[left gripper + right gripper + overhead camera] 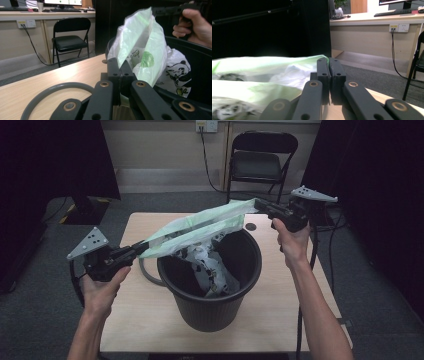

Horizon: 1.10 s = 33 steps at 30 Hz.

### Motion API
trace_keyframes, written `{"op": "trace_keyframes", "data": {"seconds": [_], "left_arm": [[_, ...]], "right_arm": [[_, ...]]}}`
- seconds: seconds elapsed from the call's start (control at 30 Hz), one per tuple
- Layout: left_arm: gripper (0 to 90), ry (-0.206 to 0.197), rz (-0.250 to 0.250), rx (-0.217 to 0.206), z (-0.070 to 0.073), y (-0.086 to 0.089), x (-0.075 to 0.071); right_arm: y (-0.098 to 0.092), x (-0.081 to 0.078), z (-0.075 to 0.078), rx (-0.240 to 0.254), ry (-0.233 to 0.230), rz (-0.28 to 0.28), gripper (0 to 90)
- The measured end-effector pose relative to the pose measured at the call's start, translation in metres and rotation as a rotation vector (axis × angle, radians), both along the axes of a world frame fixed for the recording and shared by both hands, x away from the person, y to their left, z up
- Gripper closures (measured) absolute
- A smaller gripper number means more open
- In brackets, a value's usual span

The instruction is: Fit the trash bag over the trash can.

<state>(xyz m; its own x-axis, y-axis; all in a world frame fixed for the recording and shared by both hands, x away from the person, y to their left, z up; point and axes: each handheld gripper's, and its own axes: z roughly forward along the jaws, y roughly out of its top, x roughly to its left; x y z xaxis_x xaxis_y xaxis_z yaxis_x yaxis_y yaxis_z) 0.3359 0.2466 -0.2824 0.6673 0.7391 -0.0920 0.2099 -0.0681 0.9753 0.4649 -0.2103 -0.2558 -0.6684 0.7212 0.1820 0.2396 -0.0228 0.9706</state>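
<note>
The left gripper (141, 247) is clamping its fingers on the near-left edge of a pale green bin bag (200, 225), and the right gripper (260, 205) is clamping its fingers on the far-right edge. The bag is hanging stretched between them over a black bin (215, 305), with a panda-printed bag (210, 270) lying inside. The bin is standing on the tabletop (280, 315), just beside a grey ring (146, 272).

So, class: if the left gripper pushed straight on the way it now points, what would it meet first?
The left gripper, shut on the green bag, would press into that bag first; behind it probably comes the black bin, though depth is hard to judge.
</note>
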Motion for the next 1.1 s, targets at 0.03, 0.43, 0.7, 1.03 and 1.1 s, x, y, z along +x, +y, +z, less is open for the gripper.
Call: {"op": "trace_keyframes", "data": {"seconds": [0.03, 0.43, 0.7, 1.03, 1.1], "left_arm": [[90.0, -0.009, -0.011, 0.005, 0.0, -0.001, 0.0], [77.0, -0.01, -0.037, -0.032, 0.013, -0.019, 0.01], [90.0, -0.003, -0.087, -0.009, 0.003, -0.021, 0.017], [90.0, 0.081, 0.017, 0.009, -0.007, -0.013, 0.045], [90.0, 0.109, 0.066, 0.028, -0.014, -0.01, 0.052]], "right_arm": [[0.001, 0.001, -0.001, -0.016, 0.003, -0.003, 88.6], [0.018, -0.019, 0.004, -0.015, -0.038, 0.157, 73.0], [0.026, -0.01, 0.011, -0.034, -0.056, 0.17, 42.6], [0.044, 0.03, -0.007, -0.038, 0.068, 0.179, 90.0], [0.044, 0.044, -0.014, -0.055, 0.124, 0.175, 90.0]]}}
